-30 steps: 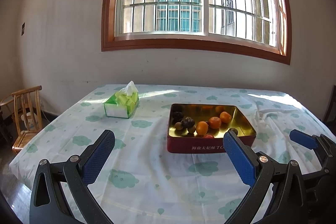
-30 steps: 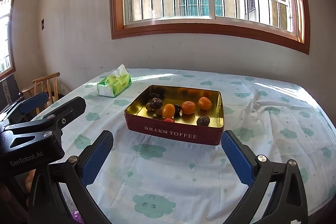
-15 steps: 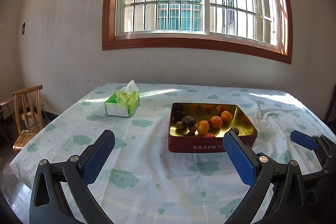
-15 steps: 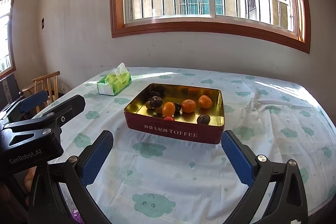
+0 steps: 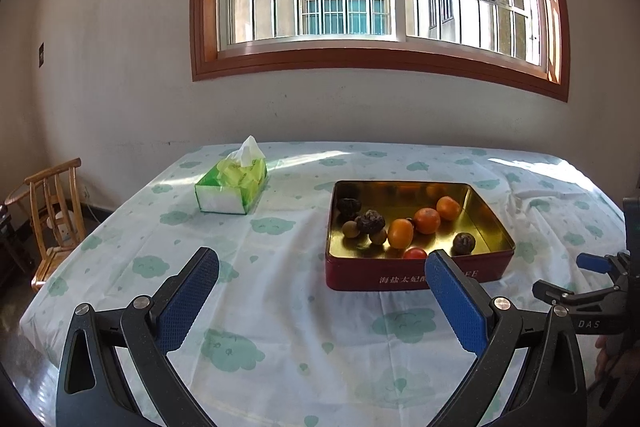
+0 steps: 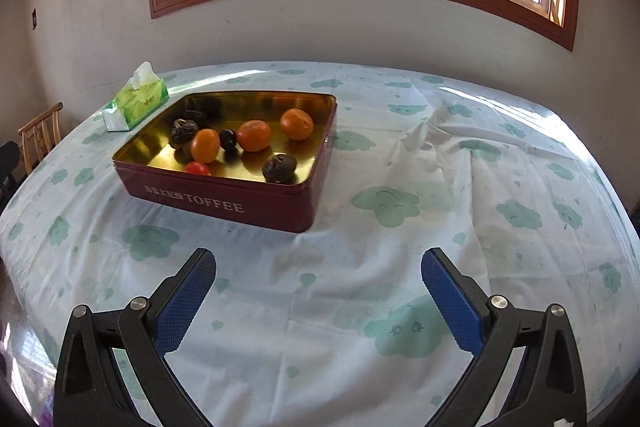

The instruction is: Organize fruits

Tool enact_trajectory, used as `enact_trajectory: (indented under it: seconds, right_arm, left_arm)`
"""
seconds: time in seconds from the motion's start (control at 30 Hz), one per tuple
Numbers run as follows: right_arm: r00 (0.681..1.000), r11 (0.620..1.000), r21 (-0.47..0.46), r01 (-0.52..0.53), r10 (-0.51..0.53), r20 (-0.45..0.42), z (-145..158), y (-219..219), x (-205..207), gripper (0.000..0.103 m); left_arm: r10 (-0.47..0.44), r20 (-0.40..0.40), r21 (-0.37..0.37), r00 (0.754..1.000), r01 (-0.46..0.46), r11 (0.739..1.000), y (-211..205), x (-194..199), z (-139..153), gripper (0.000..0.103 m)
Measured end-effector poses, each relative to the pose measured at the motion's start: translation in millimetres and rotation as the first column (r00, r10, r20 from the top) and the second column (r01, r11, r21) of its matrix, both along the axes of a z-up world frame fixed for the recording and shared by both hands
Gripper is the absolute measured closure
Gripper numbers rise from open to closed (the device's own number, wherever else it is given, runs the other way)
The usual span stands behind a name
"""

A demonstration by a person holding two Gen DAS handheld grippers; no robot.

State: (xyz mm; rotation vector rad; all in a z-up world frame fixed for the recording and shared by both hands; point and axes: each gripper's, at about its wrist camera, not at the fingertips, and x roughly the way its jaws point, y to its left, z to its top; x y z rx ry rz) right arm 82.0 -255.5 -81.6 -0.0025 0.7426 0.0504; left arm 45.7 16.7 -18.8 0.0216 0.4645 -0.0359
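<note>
Since the earlier frame the right claw (image 6: 318, 291) has advanced over the counter (image 6: 460, 163) and tilted downward, so the toffee tin (image 6: 224, 201) now sits larger and up-left in its view; the left claw (image 5: 322, 297) has shifted only slightly; the tin and its contents lie as before

Left claw: jaws spread wide, nothing between the blue pads (image 5: 188, 297); it hovers above the cloud-print cloth, near the front of the tin

Right claw: jaws likewise spread wide and holding nothing; it hangs over bare cloth just right of the tin's near corner (part of it shows at the right edge of the left view)

Tin: red outside, gold inside, lid off, resting flat on the counter; all fruit seen lies inside it: three oranges (image 6: 253, 135) in a loose row across the middle; one small red fruit (image 6: 197, 168) against the front wall; several dark wrinkled fruits (image 6: 279, 168), one near the front right, the others toward the back left

Tissue box (image 5: 232, 185): green, on the counter, well apart from the tin on its left

Wooden chair (image 5: 50, 215): beside the counter's left edge
</note>
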Motion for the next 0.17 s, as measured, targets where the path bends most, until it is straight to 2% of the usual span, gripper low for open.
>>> enact_trajectory:
  seconds: [0.17]
  right_arm:
    - [0.987, 0.999, -0.025, 0.04, -0.043, -0.157, -30, -57, 54, 0.001]
  left_arm:
    - [0.006, -0.002, 0.013, 1.0, -0.005, 1.0, 0, 21, 1, 0.001]
